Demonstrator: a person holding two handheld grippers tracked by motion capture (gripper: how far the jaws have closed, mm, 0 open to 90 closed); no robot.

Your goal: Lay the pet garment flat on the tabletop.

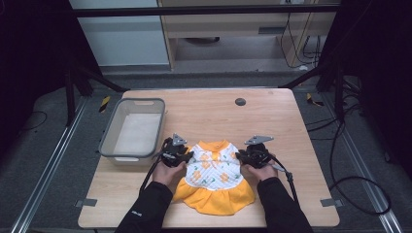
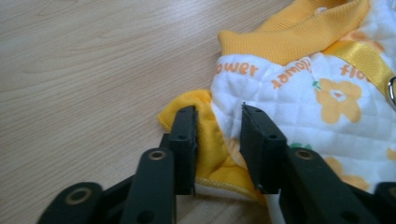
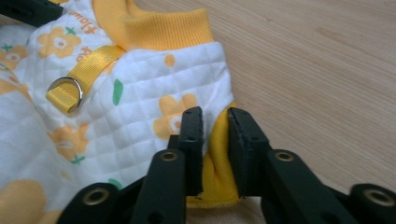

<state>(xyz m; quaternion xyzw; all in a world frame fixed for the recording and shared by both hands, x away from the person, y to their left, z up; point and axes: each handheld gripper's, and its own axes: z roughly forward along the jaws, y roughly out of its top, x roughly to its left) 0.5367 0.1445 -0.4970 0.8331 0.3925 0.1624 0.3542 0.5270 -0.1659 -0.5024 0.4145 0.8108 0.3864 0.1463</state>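
A small white quilted dress (image 1: 214,177) with orange flowers, a yellow collar and a yellow ruffled hem lies flat at the table's near middle. My left gripper (image 1: 187,158) is at its left sleeve and my right gripper (image 1: 241,156) at its right sleeve. In the left gripper view the jaws (image 2: 218,116) hold the bunched yellow sleeve edge (image 2: 210,140) between them. The right gripper's jaws (image 3: 215,116) pinch the yellow sleeve fold (image 3: 217,154). A yellow strap with a metal D-ring (image 3: 65,93) lies on the dress's back.
A grey plastic basket (image 1: 108,136) stands at the table's left, close to my left hand. A small black round disc (image 1: 240,101) sits near the far edge. Bare wood lies beyond the dress and to its right.
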